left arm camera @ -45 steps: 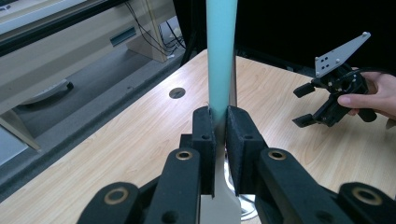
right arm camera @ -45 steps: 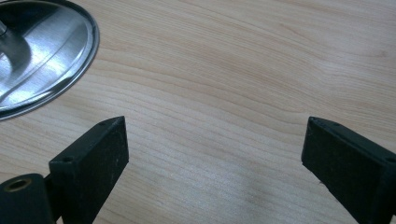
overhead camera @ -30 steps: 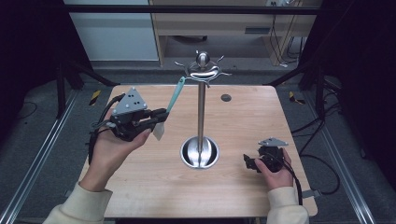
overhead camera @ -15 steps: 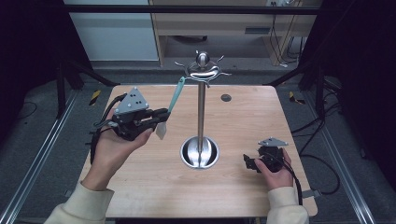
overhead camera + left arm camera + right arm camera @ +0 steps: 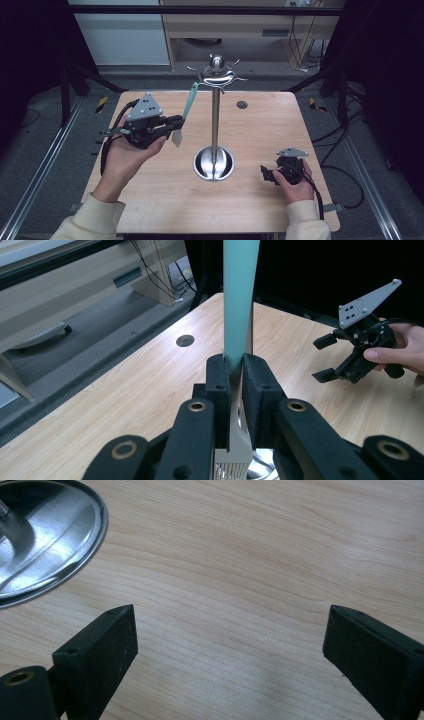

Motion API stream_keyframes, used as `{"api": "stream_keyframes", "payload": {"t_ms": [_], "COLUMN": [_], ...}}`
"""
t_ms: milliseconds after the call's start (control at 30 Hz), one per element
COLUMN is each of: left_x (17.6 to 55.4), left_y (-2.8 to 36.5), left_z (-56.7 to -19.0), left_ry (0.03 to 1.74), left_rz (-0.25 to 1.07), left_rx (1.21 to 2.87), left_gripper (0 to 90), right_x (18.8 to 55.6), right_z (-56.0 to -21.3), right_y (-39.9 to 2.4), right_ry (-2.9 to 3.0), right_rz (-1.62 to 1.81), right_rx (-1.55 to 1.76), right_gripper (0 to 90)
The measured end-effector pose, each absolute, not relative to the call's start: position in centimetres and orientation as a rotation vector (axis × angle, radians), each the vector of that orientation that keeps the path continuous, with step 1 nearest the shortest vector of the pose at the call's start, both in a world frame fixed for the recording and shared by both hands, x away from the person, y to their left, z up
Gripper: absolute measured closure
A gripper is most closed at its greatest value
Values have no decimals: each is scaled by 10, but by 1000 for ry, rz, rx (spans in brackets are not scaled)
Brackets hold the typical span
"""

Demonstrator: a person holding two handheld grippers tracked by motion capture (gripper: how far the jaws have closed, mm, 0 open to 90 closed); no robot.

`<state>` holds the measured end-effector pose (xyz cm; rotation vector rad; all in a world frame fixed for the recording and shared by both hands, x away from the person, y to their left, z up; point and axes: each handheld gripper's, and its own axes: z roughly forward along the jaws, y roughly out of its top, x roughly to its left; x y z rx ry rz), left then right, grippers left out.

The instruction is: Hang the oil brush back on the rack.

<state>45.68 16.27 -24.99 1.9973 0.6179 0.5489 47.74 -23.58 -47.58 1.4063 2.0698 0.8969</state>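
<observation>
Left gripper jaws clamp spatula beside stand; right gripper jaws wide.

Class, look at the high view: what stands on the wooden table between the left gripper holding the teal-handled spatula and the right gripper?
In the high view, the tall steel utensil stand rises between the left gripper, clamped on the teal-handled spatula, and the open right gripper.

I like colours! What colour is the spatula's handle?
Teal, a light blue-green; the spatula handle shows best in the left gripper view.
</observation>
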Motion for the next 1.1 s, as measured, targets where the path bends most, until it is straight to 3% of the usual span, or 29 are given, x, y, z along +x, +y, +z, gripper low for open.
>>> {"api": "stream_keyframes", "payload": {"t_ms": [933,1100], "left_x": [465,462], "left_y": [158,160], "left_z": [-250,-247], "left_ry": [638,647], "left_rz": [546,581], "left_rx": [1983,1952], "left_gripper": [809,661], "right_x": [477,477], "right_z": [-475,-475], "right_y": [-235,-235], "right_ry": [2068,2067], "right_rz": [902,902], "right_rx": [1412,1415], "right_gripper": [79,80]}}
